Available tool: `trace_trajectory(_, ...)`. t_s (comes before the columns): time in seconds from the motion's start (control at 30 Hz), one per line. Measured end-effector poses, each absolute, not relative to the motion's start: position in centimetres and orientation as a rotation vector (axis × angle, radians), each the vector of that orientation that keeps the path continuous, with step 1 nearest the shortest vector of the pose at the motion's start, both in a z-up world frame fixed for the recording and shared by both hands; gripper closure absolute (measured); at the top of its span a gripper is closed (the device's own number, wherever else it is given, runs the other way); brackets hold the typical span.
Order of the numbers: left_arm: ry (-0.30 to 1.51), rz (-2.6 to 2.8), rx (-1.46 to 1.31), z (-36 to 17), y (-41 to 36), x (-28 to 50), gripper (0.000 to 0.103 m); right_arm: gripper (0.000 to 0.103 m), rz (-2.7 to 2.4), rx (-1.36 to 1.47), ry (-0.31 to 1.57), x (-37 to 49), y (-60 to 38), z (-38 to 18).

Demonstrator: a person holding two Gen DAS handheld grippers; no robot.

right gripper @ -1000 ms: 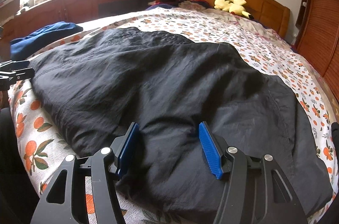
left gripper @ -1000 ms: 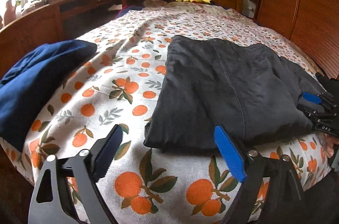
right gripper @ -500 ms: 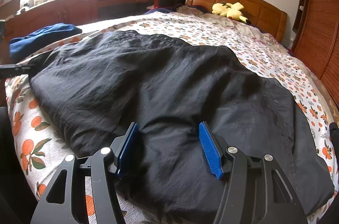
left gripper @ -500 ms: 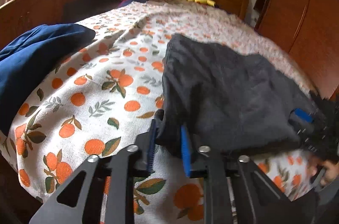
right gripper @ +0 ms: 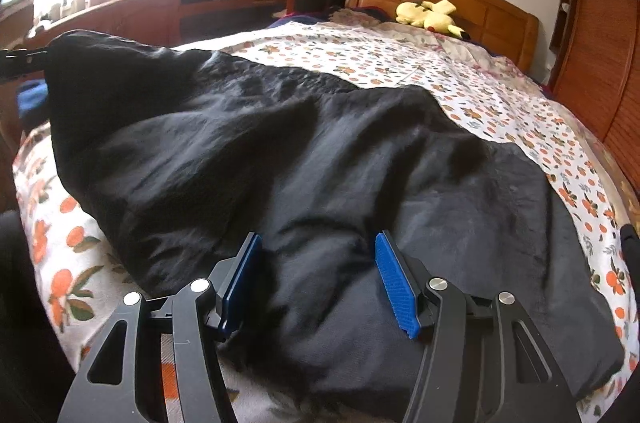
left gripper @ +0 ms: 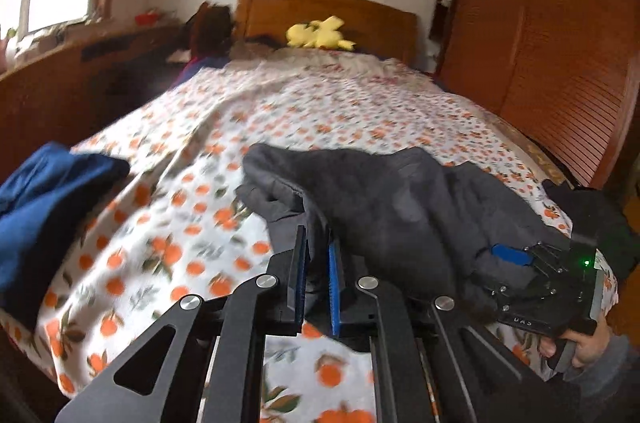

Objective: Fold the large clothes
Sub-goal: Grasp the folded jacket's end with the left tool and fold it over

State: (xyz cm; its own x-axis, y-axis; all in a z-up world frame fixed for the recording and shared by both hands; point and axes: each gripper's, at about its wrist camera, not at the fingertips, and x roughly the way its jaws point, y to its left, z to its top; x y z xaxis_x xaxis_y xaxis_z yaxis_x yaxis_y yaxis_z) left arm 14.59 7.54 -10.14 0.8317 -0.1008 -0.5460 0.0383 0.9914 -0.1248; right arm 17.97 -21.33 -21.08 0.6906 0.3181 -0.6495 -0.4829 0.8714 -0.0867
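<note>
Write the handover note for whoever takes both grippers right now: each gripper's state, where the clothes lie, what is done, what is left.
Left gripper: shut on a corner of the dark garment, lifted off the bedspread.
Right gripper: jaws apart, resting on the garment's near edge, not pinching.
Blue garment: bunched at the bed's left edge.
Done: corner gripped.
Left: probably carry it across, complete the fold.

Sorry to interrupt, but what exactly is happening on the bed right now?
A person is folding a dark garment on the orange-print bedspread. The left gripper is shut on one corner, which is raised off the bed. The right gripper rests on the near edge, jaws open with cloth between them.
</note>
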Motion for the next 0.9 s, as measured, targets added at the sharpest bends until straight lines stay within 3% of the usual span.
trace_trajectory(0.5,0.454,-0.348,0.075,-1.8,-10.5,18.8,0.096,0.047,0.285,-0.177,0.593,15.0,-34.2,-16.0)
trace_trajectory(0.7,0.513,-0.517,0.136,-3.1,-21.0,20.8,0.097,0.047,0.224,-0.130,0.579,13.3,-39.3,-15.2)
trace_trajectory(0.9,0.567,-0.585,0.163,-6.7,-26.5,21.0,0.096,0.047,0.193,-0.109,0.601,12.2,-42.9,-15.7)
